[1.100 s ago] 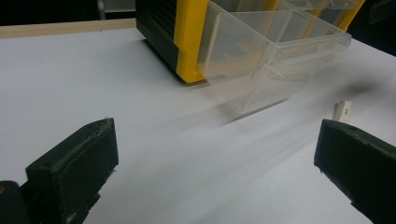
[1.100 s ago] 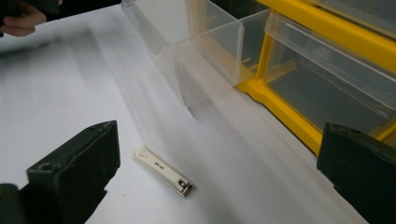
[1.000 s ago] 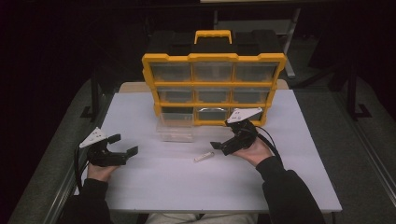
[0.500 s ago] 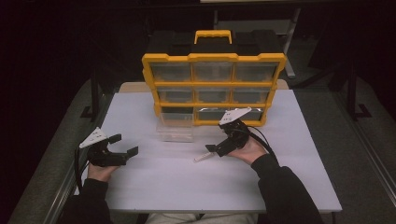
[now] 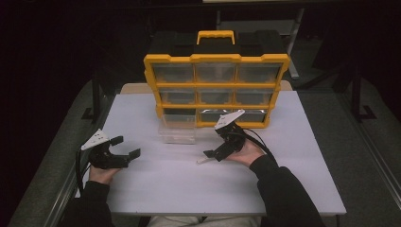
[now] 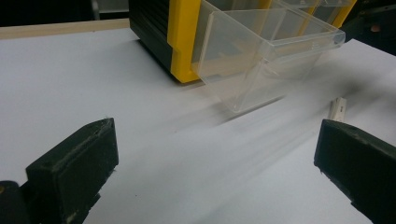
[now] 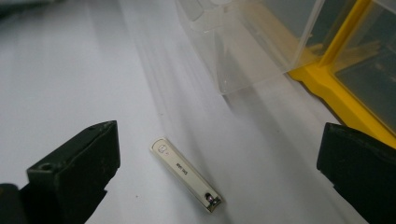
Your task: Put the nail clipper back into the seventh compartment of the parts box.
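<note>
Nail clipper [image 5: 202,161], small and pale, lies flat on the white table [image 5: 189,189] near the middle, a little nearer than the clear drawer [image 5: 177,132] that stands pulled out in front of the yellow organizer [image 5: 216,90]. In the high view the right gripper [image 5: 215,154] hangs just beside the clipper with its jaws wide, tilted down toward it; my guess is that the clipper is meant for that open drawer and that this hand is lining up to pick it up. The left gripper [image 5: 126,147] rests at the left side of the table, well apart from the clipper, jaws also spread and holding nothing. It looks parked out of the way, leaving the work to the other hand. From this height the clipper is no more than a pale sliver.

The left gripper view looks across the bare table between two wide black jaws. The drawer [image 6: 266,56] stands ahead against the organizer's yellow corner [image 6: 184,42], and appears empty, though its far part is cut off. One end of the clipper [image 6: 338,108] peeks in at the right, just above the right-hand jaw.

The right gripper view gives what the others cannot: the clipper [image 7: 186,174] close up, lying slantwise between the spread jaws and touching neither, with small print on its top and a rivet at its nearer end. The drawer's corner [image 7: 252,65] stands beyond it, near the organizer's yellow base [image 7: 336,102].
</note>
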Available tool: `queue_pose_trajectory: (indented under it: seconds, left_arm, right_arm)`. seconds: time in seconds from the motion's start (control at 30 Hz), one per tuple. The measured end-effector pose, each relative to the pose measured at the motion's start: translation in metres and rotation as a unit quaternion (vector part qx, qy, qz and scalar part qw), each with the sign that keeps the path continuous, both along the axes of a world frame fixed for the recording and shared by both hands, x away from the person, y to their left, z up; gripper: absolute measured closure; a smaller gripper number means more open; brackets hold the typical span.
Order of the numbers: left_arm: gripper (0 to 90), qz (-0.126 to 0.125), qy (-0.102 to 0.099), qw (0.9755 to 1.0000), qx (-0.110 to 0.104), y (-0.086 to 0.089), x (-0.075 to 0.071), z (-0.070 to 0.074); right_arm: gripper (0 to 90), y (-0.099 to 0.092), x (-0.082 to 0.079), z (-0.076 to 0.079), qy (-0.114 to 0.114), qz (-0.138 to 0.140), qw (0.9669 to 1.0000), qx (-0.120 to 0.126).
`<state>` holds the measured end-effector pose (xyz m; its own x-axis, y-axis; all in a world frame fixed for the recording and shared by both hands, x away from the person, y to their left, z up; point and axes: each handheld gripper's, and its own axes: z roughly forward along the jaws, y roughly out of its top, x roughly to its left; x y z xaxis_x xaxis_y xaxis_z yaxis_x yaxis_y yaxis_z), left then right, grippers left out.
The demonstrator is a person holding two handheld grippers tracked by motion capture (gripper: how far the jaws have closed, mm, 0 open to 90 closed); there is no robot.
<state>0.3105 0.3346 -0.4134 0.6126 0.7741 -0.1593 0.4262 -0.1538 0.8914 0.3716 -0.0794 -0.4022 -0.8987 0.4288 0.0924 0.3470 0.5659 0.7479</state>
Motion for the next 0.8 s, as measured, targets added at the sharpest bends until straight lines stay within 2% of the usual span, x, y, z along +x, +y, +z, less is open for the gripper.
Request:
queue_pose_trajectory:
  seconds: [0.4, 0.63, 0.8]
  left_arm:
    - [0.0, 0.0, 0.0, 1.0, 0.0, 0.0, 0.0, 0.0]
    - [0.0, -0.001, 0.0, 1.0, -0.001, 0.0, 0.0, 0.0]
    - [0.0, -0.001, 0.0, 1.0, -0.001, 0.0, 0.0, 0.0]
  right_arm:
    - [0.1, 0.011, 0.004, -0.013, 0.025, 0.021, 0.9989, -0.034]
    - [13.3, 0.014, 0.002, -0.02, 0.039, 0.052, 0.9955, -0.068]
    - [18.7, 0.016, 0.003, -0.024, 0.032, 0.062, 0.9942, -0.082]
